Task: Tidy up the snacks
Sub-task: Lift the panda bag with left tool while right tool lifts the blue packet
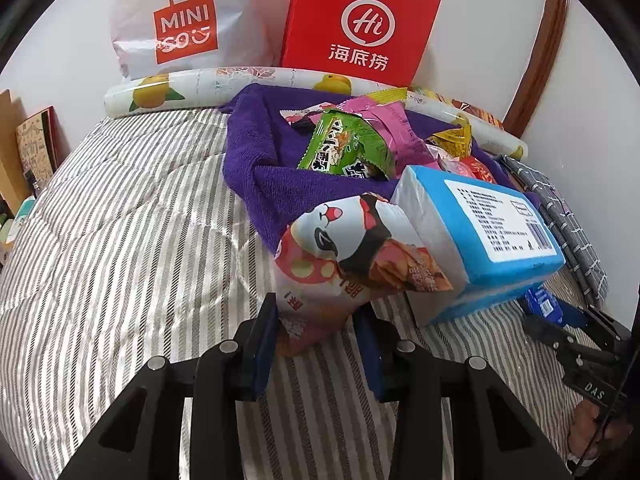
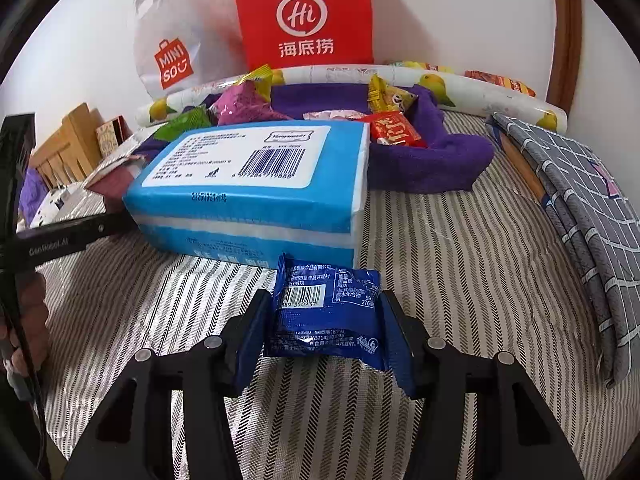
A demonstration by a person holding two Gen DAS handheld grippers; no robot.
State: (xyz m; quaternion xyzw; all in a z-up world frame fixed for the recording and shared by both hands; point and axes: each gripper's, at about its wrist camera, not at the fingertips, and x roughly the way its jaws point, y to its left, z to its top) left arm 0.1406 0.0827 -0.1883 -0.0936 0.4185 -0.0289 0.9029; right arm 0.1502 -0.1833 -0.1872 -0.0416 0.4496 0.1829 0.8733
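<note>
Nearest, the left gripper is clenched on the bottom corner of a pink-and-white snack bag, and the right gripper clasps a small dark blue snack packet by its sides, just above the striped bedcover. Wide bare cover lies left of the pink bag; a folded grey checked cloth hems in the right edge. One blue tissue pack lies just beyond both snacks, hiding part of the purple towel and its heap of overlapping snacks, too jumbled to count. Farthest stand two bags, white and red, both cut off at the top
</note>
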